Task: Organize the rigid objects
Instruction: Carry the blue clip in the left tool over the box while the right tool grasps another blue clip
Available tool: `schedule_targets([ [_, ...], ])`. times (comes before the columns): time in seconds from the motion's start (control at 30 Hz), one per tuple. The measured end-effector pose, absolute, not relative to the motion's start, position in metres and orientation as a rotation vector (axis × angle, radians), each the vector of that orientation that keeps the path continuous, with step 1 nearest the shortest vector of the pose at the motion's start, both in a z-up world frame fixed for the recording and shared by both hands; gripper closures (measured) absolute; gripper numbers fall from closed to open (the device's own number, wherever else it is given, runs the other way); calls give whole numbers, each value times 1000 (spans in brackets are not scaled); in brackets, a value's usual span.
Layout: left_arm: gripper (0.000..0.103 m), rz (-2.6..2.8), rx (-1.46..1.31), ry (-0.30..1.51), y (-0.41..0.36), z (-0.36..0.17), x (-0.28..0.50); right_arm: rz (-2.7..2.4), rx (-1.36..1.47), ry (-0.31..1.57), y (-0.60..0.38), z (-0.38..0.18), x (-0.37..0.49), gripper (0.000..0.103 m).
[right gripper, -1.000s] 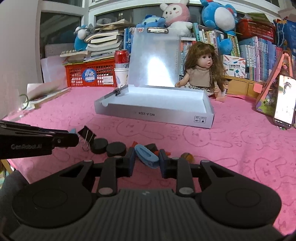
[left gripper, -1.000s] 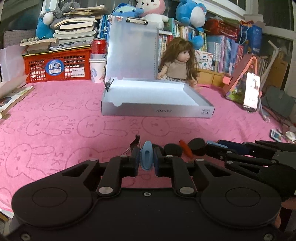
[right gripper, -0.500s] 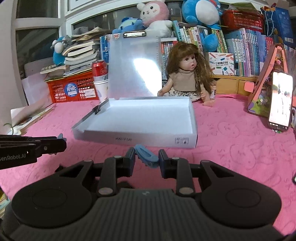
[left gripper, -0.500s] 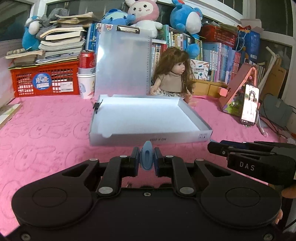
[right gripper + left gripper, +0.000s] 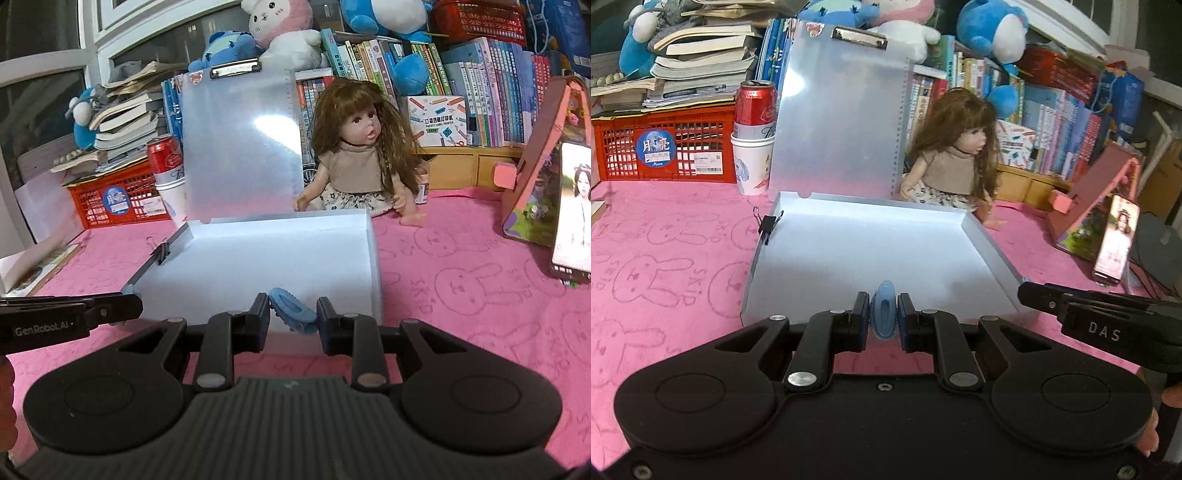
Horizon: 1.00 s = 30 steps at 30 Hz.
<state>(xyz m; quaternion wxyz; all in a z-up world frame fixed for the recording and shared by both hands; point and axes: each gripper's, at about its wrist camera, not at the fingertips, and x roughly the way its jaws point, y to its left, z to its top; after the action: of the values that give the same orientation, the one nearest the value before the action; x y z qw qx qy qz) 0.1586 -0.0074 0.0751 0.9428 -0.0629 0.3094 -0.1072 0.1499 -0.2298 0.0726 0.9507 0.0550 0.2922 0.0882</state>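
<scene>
My left gripper [image 5: 883, 314] is shut on a blue plastic clip [image 5: 884, 312], held upright over the near edge of the open white box [image 5: 849, 254]. My right gripper [image 5: 291, 314] is shut on a second blue clip [image 5: 291, 310], tilted between the pads, above the near edge of the same box [image 5: 266, 258]. The box has its clear lid [image 5: 842, 122] standing up at the back. A black binder clip [image 5: 768, 225] sits on the box's left wall. The right gripper's side shows at the right of the left wrist view [image 5: 1100, 321].
A doll [image 5: 956, 158] sits behind the box. A red can in a paper cup [image 5: 753, 140] and a red crate [image 5: 661, 147] stand at the back left. A phone on a pink stand [image 5: 1115, 236] is at the right. Pink cloth [image 5: 665, 258] covers the table.
Both grippers have lifted off the cloth with their blue clips and moved forward over the box's near edge. The loose items on the cloth have dropped out of view.
</scene>
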Motion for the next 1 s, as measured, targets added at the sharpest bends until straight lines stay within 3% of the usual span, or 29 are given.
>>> schedule_targets([
  [0.53, 88, -140, -138, 749, -14, 44, 240, 187, 108, 722, -217, 49, 218, 70],
  [1.0, 88, -115, -130, 803, -14, 16, 261, 172, 125, 804, -215, 23, 244, 70],
])
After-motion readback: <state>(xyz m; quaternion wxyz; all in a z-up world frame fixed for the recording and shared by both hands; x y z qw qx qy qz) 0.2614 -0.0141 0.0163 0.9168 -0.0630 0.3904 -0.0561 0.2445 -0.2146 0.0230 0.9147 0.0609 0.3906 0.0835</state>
